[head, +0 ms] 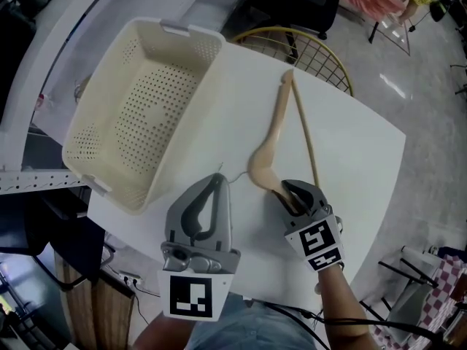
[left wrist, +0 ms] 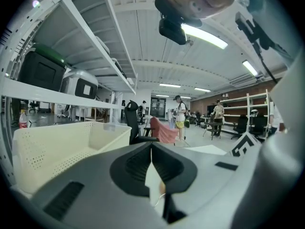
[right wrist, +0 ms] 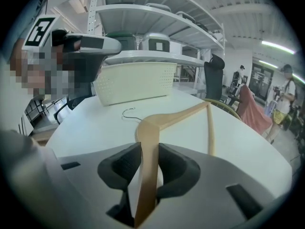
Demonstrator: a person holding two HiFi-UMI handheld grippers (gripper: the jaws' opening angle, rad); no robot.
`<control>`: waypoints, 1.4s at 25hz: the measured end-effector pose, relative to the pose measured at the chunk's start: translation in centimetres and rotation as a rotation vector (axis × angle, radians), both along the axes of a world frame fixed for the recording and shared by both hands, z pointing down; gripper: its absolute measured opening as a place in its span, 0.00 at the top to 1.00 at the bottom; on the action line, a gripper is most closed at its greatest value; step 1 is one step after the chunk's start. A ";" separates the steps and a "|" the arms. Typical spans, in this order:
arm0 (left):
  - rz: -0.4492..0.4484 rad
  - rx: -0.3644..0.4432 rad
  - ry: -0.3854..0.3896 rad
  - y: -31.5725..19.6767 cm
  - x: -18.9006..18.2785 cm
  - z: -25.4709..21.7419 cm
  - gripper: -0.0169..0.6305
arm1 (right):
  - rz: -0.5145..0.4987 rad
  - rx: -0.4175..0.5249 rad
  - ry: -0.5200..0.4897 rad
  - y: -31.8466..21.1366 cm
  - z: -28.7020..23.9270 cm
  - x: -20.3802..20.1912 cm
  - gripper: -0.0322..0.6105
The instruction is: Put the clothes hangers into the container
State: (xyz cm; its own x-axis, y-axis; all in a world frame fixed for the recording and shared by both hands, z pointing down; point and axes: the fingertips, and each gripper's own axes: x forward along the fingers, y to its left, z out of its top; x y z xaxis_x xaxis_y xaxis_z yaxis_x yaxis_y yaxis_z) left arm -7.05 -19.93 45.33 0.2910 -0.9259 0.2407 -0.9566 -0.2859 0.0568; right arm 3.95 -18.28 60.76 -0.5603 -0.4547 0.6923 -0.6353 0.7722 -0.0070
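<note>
Right gripper (head: 292, 195): jaws clamped on the near arm of the wooden hanger (head: 271, 141), close to its end. The right gripper view shows the wood running straight up between both pads. Left gripper (head: 217, 181): jaws closed on nothing, hovering over the tabletop (head: 350, 152) just beside the hanger's wire hook.

Hanger lies flat on the tabletop and is not in the container (head: 80, 162) yet. In the head view its long axis runs roughly 6 to 12 o'clock away from the right jaws. The neck bulges toward 9 o'clock and the crossbar sits on the 3 o'clock side.

Key relation: the container sits at about 10 to 11 o'clock from the right jaws, and its own long axis runs about 1 to 7 o'clock. It looks empty. The left gripper is nearer the container but holds nothing, so this looks like the right hand's carry.

My read is lift, swing toward 10 o'clock, and yaw the hanger slightly to line up with the container's length. With the grip near one end, the far tip will probably droop and could catch the near rim.
</note>
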 end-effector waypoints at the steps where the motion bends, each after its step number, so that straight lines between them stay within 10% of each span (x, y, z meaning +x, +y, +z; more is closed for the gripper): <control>1: 0.000 0.002 -0.001 0.1 -0.1 -0.2 0.95 | 0.013 0.005 -0.014 -0.1 -0.4 0.0 0.76; 21: 0.050 0.278 -0.019 1.7 1.2 -15.2 0.95 | 0.254 0.311 -0.331 -1.5 -25.6 0.3 0.76; 35: 0.078 0.379 -0.066 7.4 5.4 -19.5 0.95 | 0.256 0.395 -0.381 3.4 -28.9 3.4 0.76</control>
State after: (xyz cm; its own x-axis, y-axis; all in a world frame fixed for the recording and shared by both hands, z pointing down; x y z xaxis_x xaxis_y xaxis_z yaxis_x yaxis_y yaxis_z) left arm -1.64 -12.50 25.80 0.3595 -0.9284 -0.0939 -0.9292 -0.3469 -0.1276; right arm 7.31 -14.91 31.84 -0.5742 -0.7897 0.2162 -0.8106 0.5854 -0.0147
